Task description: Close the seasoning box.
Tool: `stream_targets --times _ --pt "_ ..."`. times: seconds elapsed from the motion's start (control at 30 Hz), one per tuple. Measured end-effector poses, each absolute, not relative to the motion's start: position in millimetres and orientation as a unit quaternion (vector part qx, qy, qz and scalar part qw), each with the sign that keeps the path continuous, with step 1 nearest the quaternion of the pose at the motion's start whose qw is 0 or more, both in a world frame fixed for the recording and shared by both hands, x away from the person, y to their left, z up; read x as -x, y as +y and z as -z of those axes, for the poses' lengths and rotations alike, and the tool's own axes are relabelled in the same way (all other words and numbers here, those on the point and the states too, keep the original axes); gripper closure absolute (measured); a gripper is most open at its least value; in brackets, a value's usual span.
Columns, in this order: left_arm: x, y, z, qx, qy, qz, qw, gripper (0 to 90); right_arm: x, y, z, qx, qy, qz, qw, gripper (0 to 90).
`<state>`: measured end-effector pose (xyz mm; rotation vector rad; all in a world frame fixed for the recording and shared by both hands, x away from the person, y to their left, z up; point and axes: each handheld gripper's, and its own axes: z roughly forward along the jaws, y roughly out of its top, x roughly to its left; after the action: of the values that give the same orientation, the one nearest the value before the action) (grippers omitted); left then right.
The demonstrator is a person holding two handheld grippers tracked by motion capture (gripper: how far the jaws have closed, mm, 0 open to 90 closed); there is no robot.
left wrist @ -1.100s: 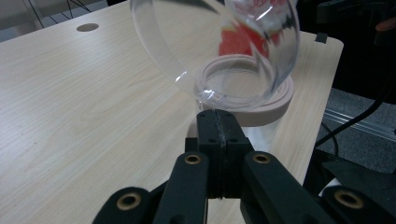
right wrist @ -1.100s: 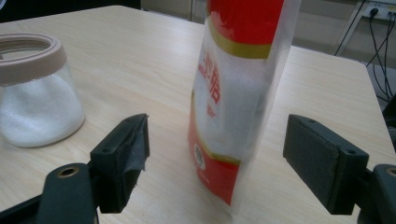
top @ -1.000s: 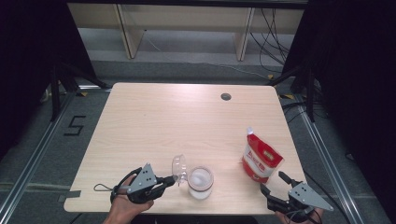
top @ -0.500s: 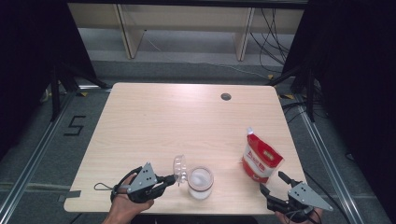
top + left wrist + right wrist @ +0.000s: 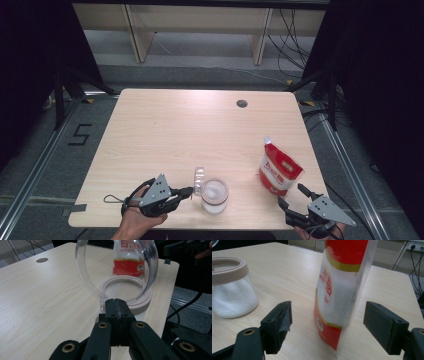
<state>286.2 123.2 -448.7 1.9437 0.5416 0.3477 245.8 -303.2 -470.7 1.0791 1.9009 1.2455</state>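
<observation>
Clear lid (image 5: 117, 270) — pinched by left gripper (image 5: 117, 308), top edge cropped.

The high view looks forward and down over the whole table (image 5: 165, 130) from the person's side. The left gripper view sits low and close behind the clear lid (image 5: 117, 267), facing the red pouch (image 5: 128, 260). The right gripper view faces that pouch (image 5: 339, 295) closely, with the jar (image 5: 232, 290) beside it; all three share both.
</observation>
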Motion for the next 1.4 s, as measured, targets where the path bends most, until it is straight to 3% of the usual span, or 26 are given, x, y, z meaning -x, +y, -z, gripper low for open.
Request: stream_targets --times 0.4,0.7,0.8,1.03,1.4 --pt "-286 121 451 -0.809 0.230 -0.133 0.525 83.8 -244 -302 470 -0.411 0.720 -0.469 0.303 24.1" --pt "-282 131 456 -0.808 0.256 -0.109 0.520 56.0 -246 -303 470 -0.398 0.721 -0.476 0.310 23.9" --pt "-281 131 456 -0.806 0.258 -0.101 0.523 52.0 -247 -303 471 -0.394 0.721 -0.477 0.313 23.7" --pt "-276 136 454 -0.805 0.277 -0.101 0.515 33.6 -245 -302 471 -0.407 0.720 -0.477 0.297 23.6" --pt "-275 146 467 -0.805 0.288 -0.105 0.508 30.6 -246 -301 472 -0.404 0.726 -0.474 0.292 23.8"
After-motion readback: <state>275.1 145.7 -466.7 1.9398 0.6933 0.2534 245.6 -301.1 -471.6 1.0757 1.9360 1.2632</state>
